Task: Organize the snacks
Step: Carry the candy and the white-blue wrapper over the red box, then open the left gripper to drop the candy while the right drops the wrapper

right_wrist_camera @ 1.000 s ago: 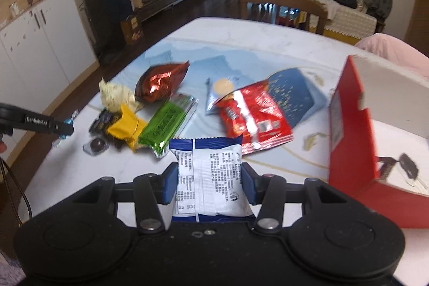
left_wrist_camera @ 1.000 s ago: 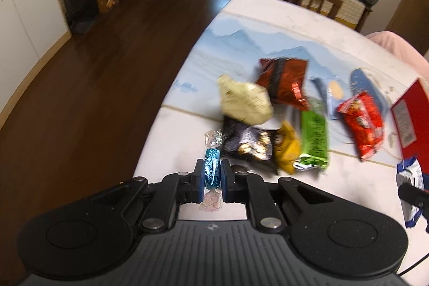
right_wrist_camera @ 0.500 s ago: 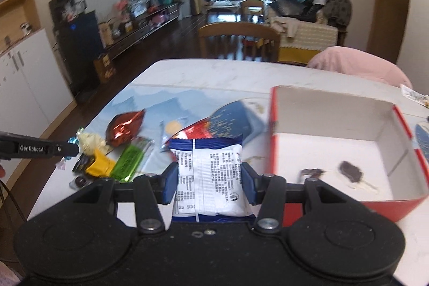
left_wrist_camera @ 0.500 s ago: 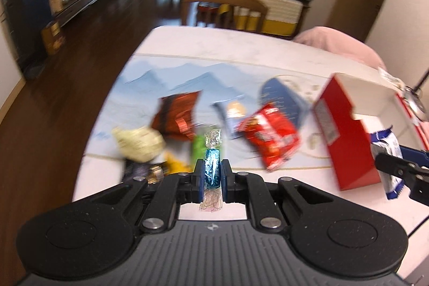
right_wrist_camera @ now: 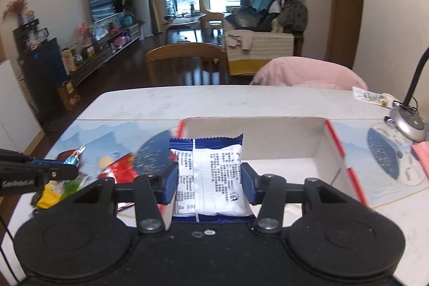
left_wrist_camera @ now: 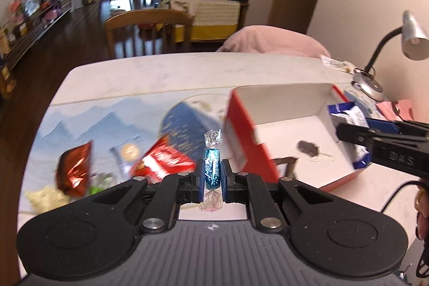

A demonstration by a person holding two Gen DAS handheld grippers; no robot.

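My left gripper (left_wrist_camera: 211,173) is shut on a small blue foil-wrapped candy (left_wrist_camera: 211,171) with clear twisted ends, held above the table just left of the red box (left_wrist_camera: 249,136). My right gripper (right_wrist_camera: 209,178) is shut on a blue-and-white snack packet (right_wrist_camera: 211,173), hanging over the open box (right_wrist_camera: 329,146); the left wrist view shows the packet (left_wrist_camera: 348,117) above the box's right wall. A dark small item (left_wrist_camera: 308,148) lies on the box's white floor. Loose snacks stay left of the box: a red bag (left_wrist_camera: 163,160), a copper-red foil bag (left_wrist_camera: 75,168), a cream packet (left_wrist_camera: 45,196).
A blue-patterned mat (left_wrist_camera: 107,125) covers the white table. A desk lamp (left_wrist_camera: 407,36) stands at the table's far right, with a small packet (left_wrist_camera: 335,63) near its base. A wooden chair (left_wrist_camera: 144,31) and a pink cushion (left_wrist_camera: 273,42) sit behind the table.
Both grippers have swung right and risen, away from the snack pile toward the red box. The right one now holds its packet over the box; each keeps its grip.
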